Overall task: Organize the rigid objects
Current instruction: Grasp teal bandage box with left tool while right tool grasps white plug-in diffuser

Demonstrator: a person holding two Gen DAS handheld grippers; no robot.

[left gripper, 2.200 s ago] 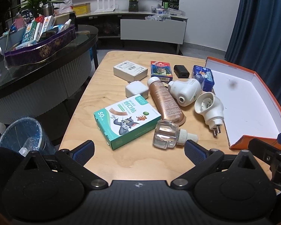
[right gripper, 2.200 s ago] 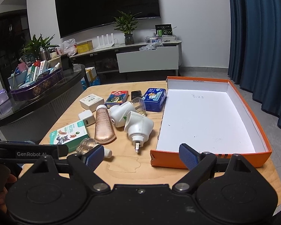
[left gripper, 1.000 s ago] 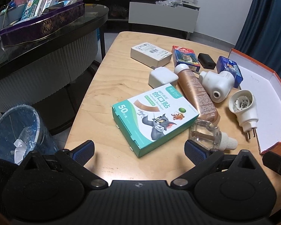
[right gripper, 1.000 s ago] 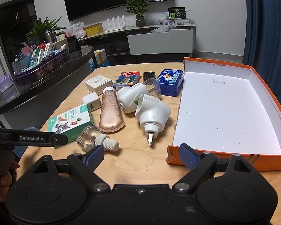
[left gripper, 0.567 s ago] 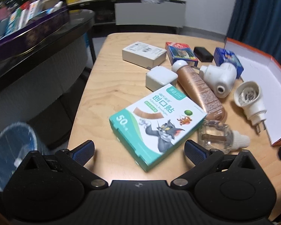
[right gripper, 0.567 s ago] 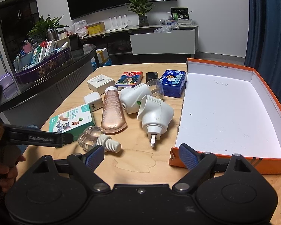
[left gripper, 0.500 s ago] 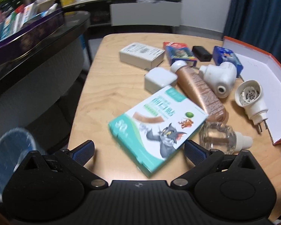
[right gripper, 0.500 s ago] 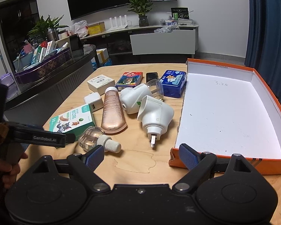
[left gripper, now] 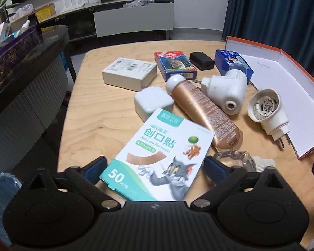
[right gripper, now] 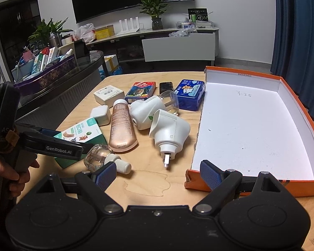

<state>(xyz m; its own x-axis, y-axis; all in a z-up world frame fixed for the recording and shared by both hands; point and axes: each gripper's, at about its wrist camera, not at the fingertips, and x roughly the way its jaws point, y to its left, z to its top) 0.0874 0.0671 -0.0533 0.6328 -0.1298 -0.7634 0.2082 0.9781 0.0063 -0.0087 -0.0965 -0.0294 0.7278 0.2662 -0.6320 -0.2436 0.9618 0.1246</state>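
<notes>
Closing on the bandage box [left gripper: 159, 159], our left gripper [left gripper: 155, 167] has its jaws either side of the carton; the blue pads [left gripper: 94, 167] look close to its edges, but contact is not clear, so we log no grip. The box lies on the wooden table [left gripper: 98, 125], just in front of a white charger cube [left gripper: 152, 102] and beside a copper tube [left gripper: 203, 113]. A clear bottle [left gripper: 238, 156] sits at its right corner. Our right gripper [right gripper: 158, 173] hangs with jaws apart and empty, near the orange tray [right gripper: 301, 108], whose white floor holds nothing. Two white plug-in units [right gripper: 169, 131] lie between tube and tray.
</notes>
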